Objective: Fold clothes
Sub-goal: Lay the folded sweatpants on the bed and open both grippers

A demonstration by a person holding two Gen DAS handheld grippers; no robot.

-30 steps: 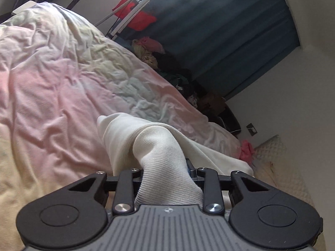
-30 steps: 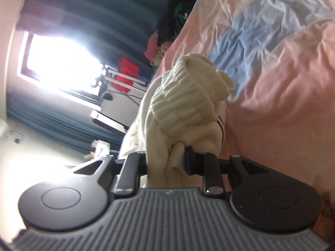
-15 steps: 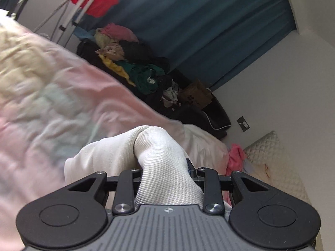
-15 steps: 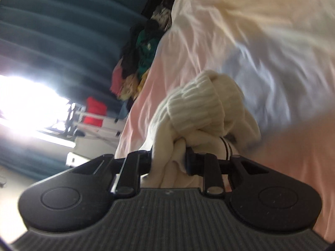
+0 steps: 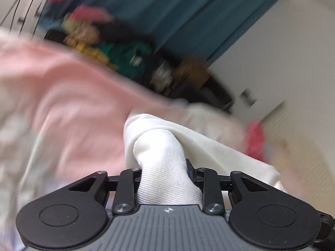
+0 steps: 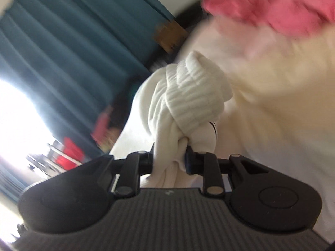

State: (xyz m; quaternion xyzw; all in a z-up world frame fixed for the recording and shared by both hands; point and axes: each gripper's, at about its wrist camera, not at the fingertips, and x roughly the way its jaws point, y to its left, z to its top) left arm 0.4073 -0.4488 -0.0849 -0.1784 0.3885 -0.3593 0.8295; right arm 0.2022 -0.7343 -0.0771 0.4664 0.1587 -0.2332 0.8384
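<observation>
I hold the cream-white knit garment in both tools, lifted off the bed, so it lies straight ahead of each wrist camera and neither hand is nearer than the other. My left tool is clamped on a finely ribbed fold of it, and the smooth cream cloth trails away to the right and down from that grip. My right tool pinches a thick bunch, with a chunky ribbed cuff bulging just beyond the tips. I judge that the garment's long axis runs between my two grips, though both views are too smeared for me to be sure. The next move calls for lowering it flat with that span taut.

The bed under it carries a crumpled pink and pale bedsheet, filling the left half of the left view. Behind it hang the dark teal pleated curtains, with a white wall to the right. At the foot of the curtains sits a mixed pile of coloured clothes. A bright pink cloth blurs across the top of the right view.
</observation>
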